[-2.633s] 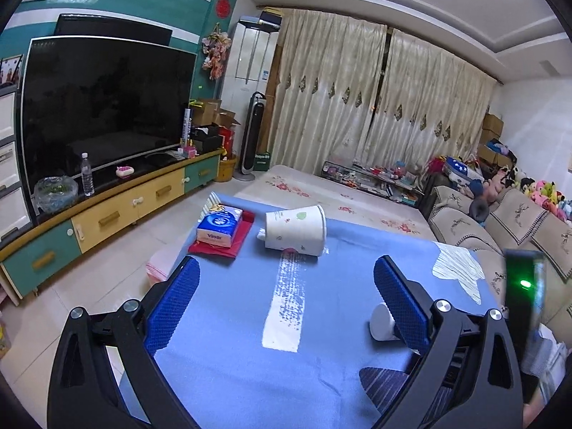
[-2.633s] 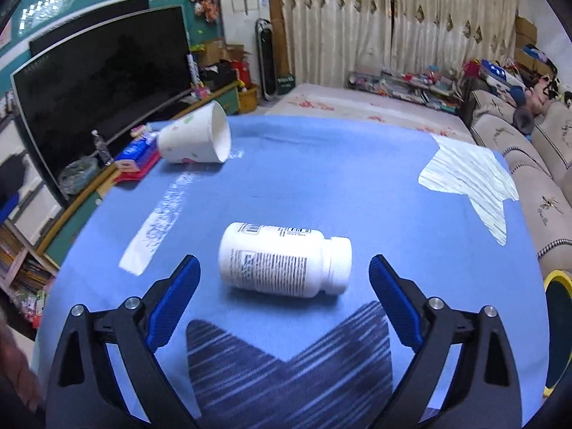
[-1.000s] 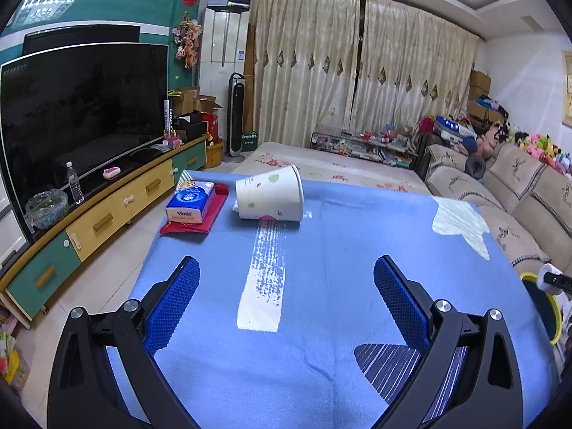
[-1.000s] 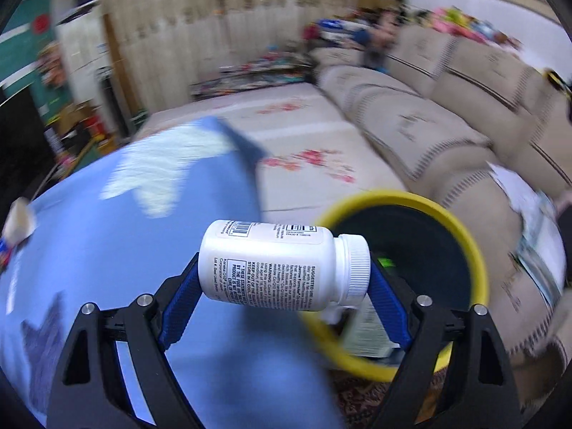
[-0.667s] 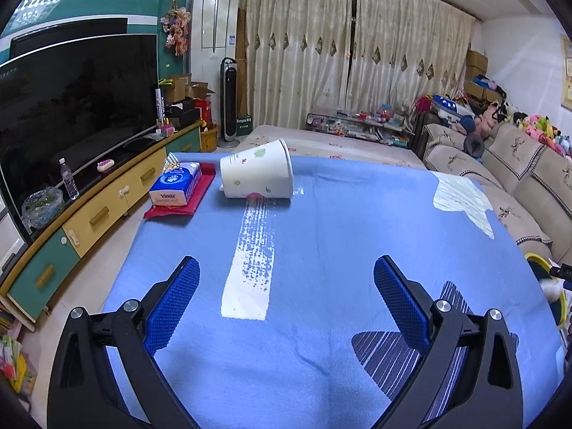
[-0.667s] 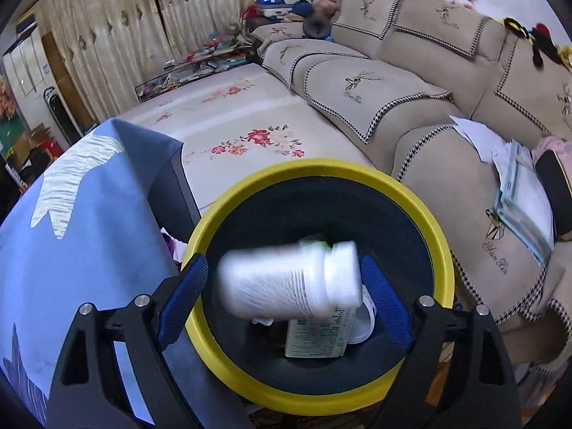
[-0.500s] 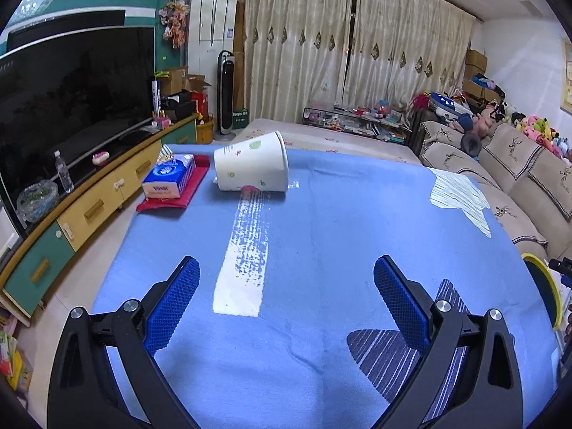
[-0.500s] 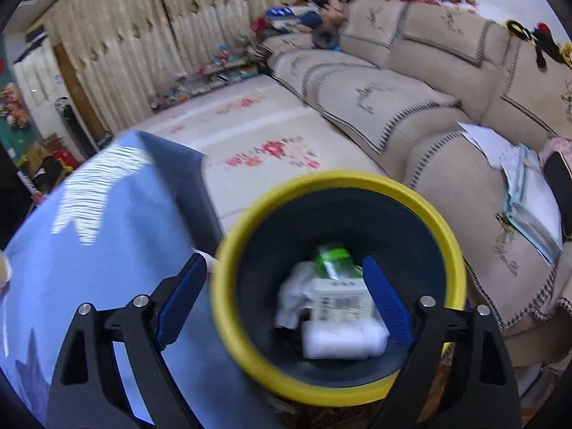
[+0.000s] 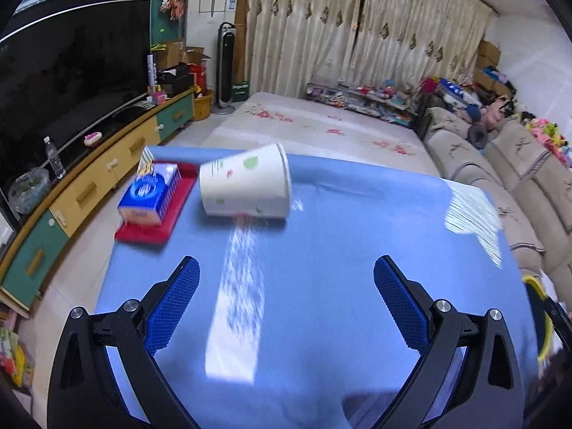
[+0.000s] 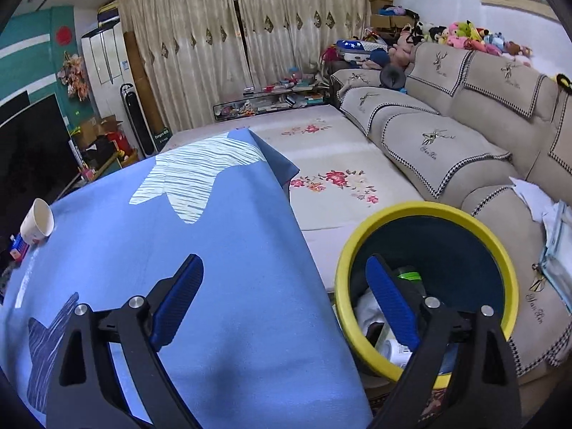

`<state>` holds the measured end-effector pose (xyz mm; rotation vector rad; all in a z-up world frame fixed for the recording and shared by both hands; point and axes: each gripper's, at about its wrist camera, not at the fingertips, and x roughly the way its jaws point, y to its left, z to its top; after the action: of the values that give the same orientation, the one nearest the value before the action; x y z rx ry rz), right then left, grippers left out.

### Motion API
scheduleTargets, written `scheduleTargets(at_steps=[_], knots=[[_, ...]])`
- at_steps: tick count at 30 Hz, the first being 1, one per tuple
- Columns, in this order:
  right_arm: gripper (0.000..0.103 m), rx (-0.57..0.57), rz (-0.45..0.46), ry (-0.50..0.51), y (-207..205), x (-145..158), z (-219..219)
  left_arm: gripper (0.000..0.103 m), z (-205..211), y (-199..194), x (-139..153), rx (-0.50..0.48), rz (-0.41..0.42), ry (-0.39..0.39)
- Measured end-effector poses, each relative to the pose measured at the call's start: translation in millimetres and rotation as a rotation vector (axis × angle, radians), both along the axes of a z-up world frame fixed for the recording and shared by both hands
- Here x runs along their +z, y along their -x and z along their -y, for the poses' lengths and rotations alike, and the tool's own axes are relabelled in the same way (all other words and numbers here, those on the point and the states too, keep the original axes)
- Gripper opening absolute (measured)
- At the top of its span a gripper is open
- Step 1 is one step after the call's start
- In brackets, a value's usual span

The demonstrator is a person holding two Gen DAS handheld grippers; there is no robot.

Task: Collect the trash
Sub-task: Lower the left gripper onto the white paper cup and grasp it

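Hovering empty over a blue-clothed table point(image 9: 321, 250), both grippers stand released, jaws spread wide. The left gripper point(image 9: 286, 300) points toward a paper cup point(image 9: 246, 186) lying on its side at the table's far end, well apart from the pads, its mouth to the right. The tool seems lined up for that piece of trash next. Just left of the cup a tissue pack point(image 9: 152, 193) rests on a red tray point(image 9: 171, 214), likely not rubbish. The right gripper point(image 10: 284, 296) hangs at the table's near right edge, beside a yellow-rimmed bin point(image 10: 411, 211) on the floor. A white bottle point(image 10: 395, 350) and other discards lie inside the bin, placed close for short carries.
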<state>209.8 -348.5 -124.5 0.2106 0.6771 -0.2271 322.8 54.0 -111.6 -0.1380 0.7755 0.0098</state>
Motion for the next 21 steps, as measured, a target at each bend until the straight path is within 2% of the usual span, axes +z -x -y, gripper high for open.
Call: scheduleTargets(at_steps=[5,10,21], knots=[[0.088,0.011,-0.01,-0.027,2.2,-2.1,-1.6,0.097,-16.2,-53.0,-15.9,0.079,-0.055,-0.004],[0.088,0.022,-0.013,-0.039,0.7,-3.2,-2.6,0.096,-30.7,-86.7,-28.1,0.143,-0.072,-0.031],[0.088,0.036,-0.032,-0.057,-2.5,-5.1,-1.5,0.096,-34.4,-132.2,-36.6,0.142,-0.088,-0.041]])
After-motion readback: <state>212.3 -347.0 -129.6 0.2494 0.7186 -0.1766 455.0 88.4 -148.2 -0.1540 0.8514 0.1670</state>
